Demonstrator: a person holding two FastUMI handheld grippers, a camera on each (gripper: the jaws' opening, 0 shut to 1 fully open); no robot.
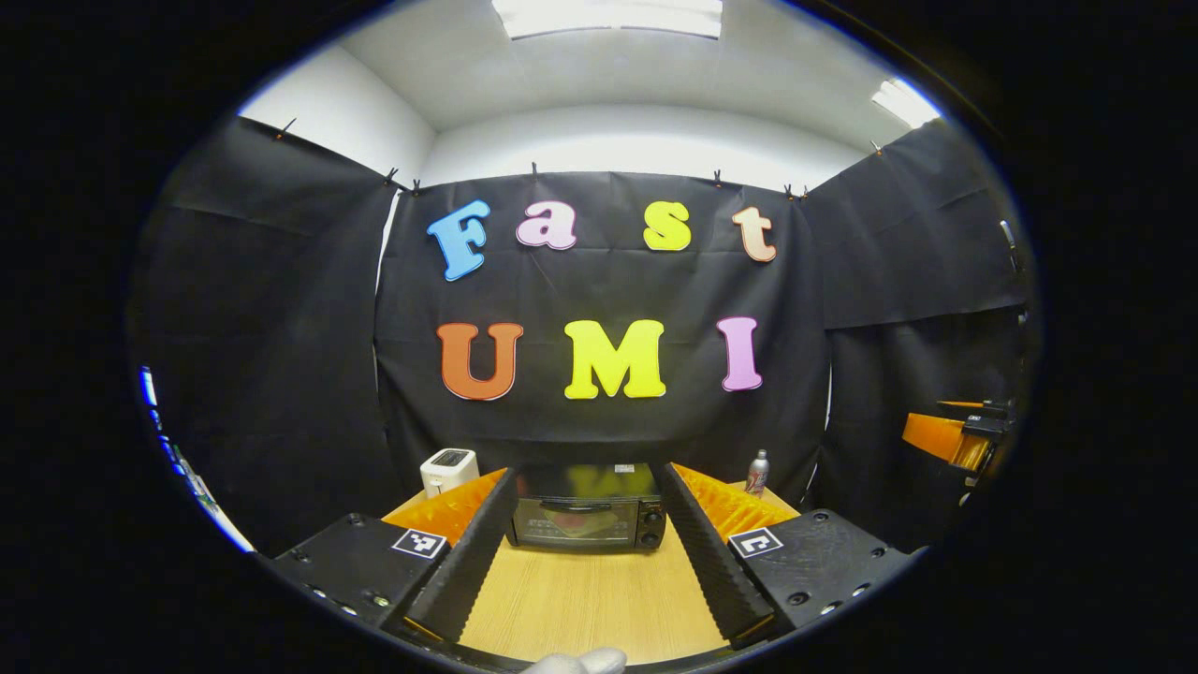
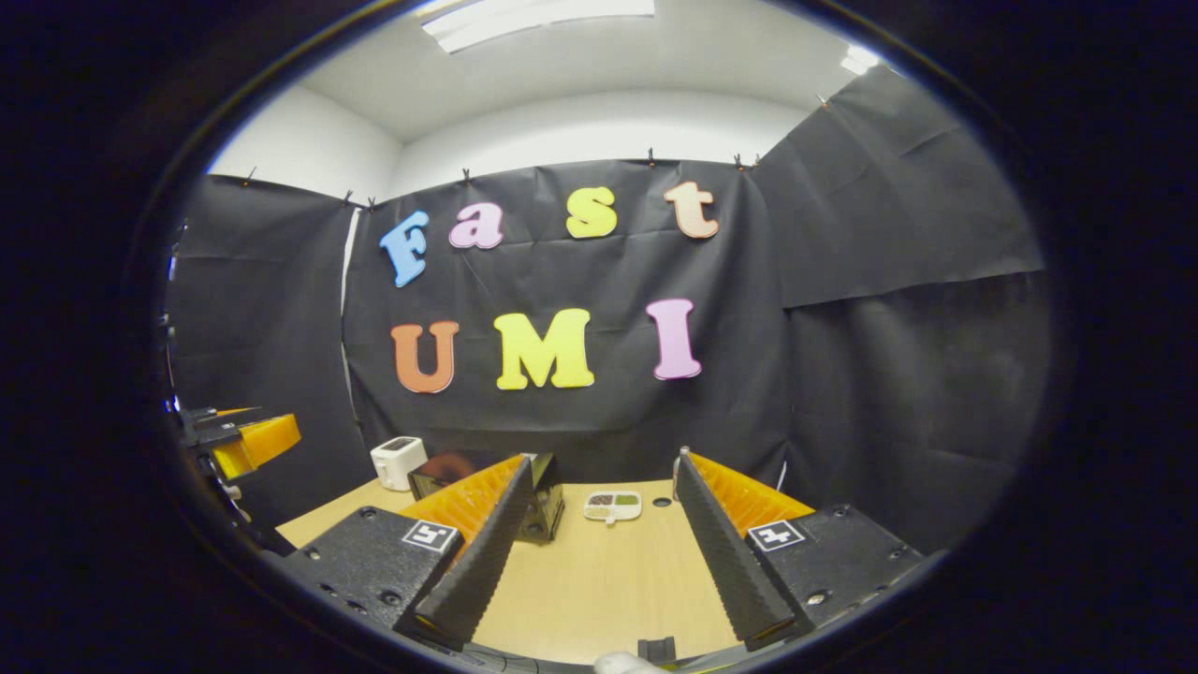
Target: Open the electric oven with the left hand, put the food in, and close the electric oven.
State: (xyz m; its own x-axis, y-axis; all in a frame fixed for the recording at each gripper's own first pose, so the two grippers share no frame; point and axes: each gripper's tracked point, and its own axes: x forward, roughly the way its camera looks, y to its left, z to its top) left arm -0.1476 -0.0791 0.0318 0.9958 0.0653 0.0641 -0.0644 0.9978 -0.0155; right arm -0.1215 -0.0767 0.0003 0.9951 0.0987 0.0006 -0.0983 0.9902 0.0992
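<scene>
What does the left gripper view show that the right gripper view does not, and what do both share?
Left gripper view: the black electric oven head-on, door shut, and a small silver bottle. Right gripper view: a white divided food tray. Both: the white toaster, the light wooden table, and open grippers, left gripper and right gripper.

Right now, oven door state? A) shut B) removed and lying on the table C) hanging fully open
A: in the left gripper view the oven sits on the table with its glass door upright and flush against the front, handle at the top; both grippers' jaws are open and well short of it.
</scene>
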